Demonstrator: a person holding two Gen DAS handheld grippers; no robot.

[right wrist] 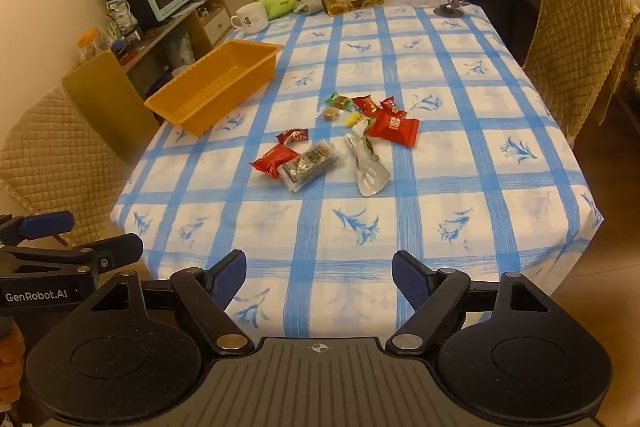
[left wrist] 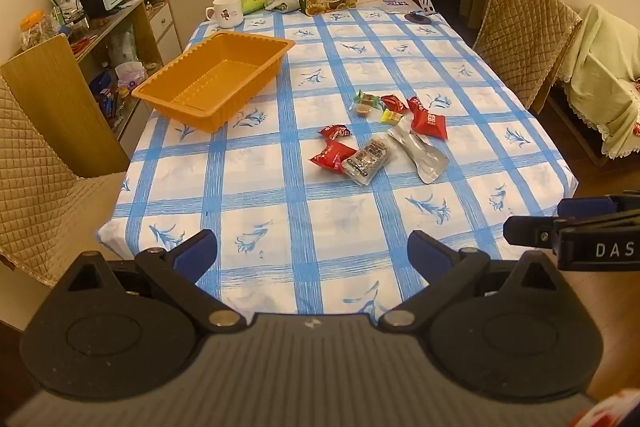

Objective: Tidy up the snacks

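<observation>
Your left hand-held gripper (left wrist: 312, 247) hangs released over the near edge of the table (left wrist: 248, 183), fingers spread wide and holding nothing; your right hand-held gripper (right wrist: 319, 277) is likewise spread and empty beside it. The snacks lie loose in a cluster mid-table, at about 12 o'clock from the right gripper and 1 o'clock from the left. The orange tray (left wrist: 212, 75) sits empty well apart from them, toward 10 o'clock, near the table's left edge.

To start well, take the nearest pieces first: the clear-wrapped dark snack bar (right wrist: 310, 165) touches the red packet (right wrist: 274, 159) on its left, so come down on one without dragging the other. The crumpled silver pouch (right wrist: 368, 167) looks thin and slippery; pinch it across a raised fold, not flat against the cloth. Farther back, the larger red packet (right wrist: 394, 129) and the small wrapped candies (right wrist: 338, 105) lie close together, so close on them one at a time. Lift clear of the tablecloth before you swing toward the tray, since the cloth could bunch under the fingers.
</observation>
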